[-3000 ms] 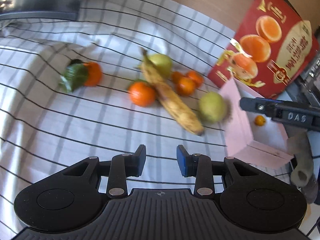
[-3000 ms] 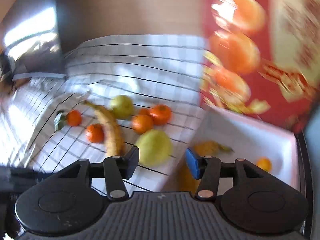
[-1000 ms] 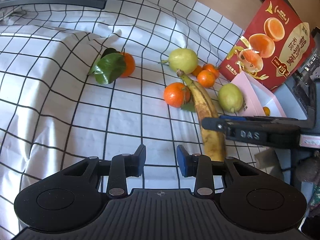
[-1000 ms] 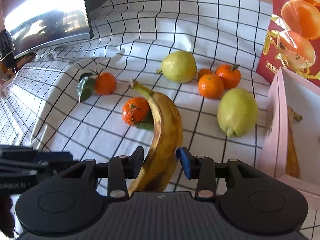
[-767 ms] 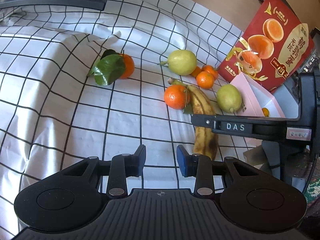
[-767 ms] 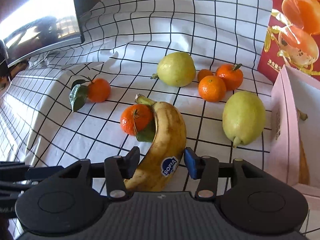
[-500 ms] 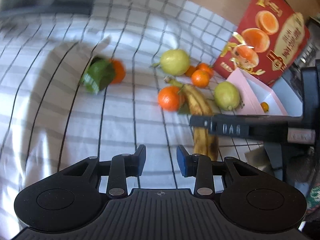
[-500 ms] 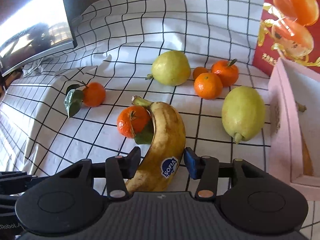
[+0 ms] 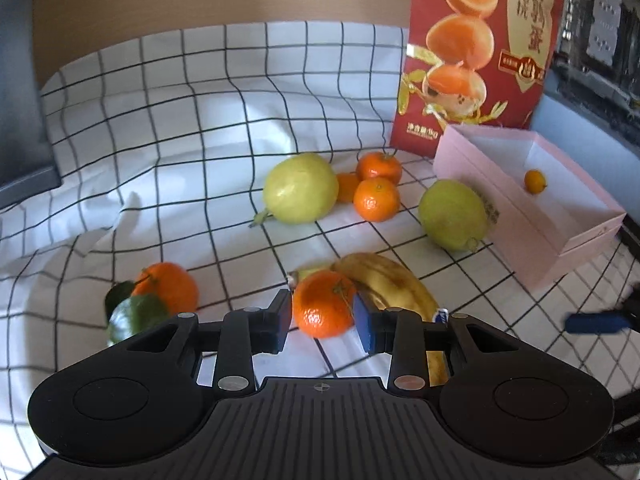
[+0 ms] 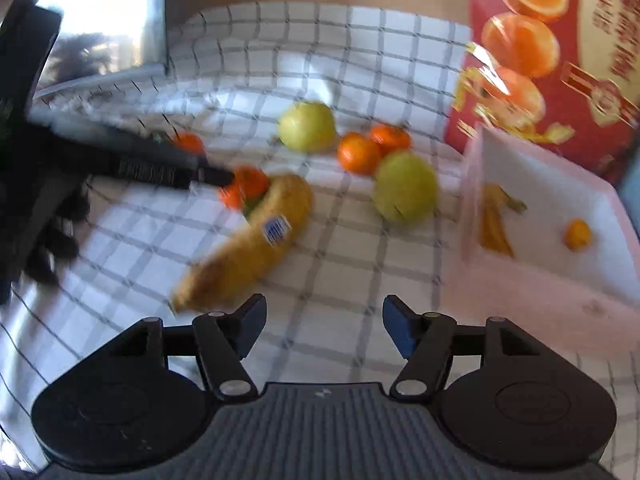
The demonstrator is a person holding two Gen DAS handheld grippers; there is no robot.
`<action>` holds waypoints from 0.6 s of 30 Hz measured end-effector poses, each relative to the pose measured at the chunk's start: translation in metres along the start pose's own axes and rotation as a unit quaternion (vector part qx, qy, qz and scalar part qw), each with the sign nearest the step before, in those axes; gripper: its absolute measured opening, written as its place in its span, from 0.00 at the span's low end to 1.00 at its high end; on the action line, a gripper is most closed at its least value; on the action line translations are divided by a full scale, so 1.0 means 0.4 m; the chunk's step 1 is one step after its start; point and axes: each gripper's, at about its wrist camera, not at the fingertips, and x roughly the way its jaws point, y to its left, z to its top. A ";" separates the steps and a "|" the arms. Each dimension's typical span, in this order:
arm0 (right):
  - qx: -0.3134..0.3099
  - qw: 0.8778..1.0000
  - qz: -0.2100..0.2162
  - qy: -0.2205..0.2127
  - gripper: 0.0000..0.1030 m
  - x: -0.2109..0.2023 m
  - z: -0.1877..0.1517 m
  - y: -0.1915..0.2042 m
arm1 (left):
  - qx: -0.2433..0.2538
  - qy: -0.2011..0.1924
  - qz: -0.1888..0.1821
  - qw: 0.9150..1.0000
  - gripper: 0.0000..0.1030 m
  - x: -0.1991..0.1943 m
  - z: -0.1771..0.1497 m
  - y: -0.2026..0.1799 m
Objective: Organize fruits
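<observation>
Fruits mostly loose on the checked cloth (image 9: 192,128) over the tabletop; sorting only begun

- Pink box (image 9: 532,216) at right, below the red carton (image 9: 476,52): holds one small orange fruit (image 9: 535,181) and, in the right wrist view, a banana (image 10: 494,220) against its near wall
- Out on the cloth: two pears (image 9: 301,188) (image 9: 453,214), a cluster of small tangerines (image 9: 377,199), a leafy tangerine (image 9: 166,288), a big banana (image 10: 252,244), and a tangerine (image 9: 323,304) touching that banana
- Left gripper (image 9: 323,322): fingers narrow, bracketing the tangerine beside the banana; whether the pads press it, cannot tell
- Right gripper (image 10: 324,330): fingers opening, nothing between them, bare cloth below; big banana lies free just ahead to its left. View blurred
- Judgement: two pieces boxed, roughly eight left
</observation>
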 end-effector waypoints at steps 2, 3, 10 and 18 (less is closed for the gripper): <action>0.007 1.000 -0.011 0.012 0.63 -0.002 -0.030 -0.014 | 0.010 0.008 0.003 1.000 0.41 0.020 0.002 -0.005; 0.013 1.000 -0.014 0.018 0.63 -0.004 -0.042 -0.020 | 0.011 0.012 0.001 1.000 0.43 0.028 0.003 -0.006; 0.046 0.998 -0.028 0.026 0.65 -0.008 -0.083 -0.029 | -0.007 0.038 -0.003 0.999 0.51 0.076 0.010 0.000; 0.077 0.996 -0.030 0.024 0.79 -0.016 -0.103 -0.046 | -0.022 0.038 -0.007 0.999 0.49 0.090 -0.002 0.005</action>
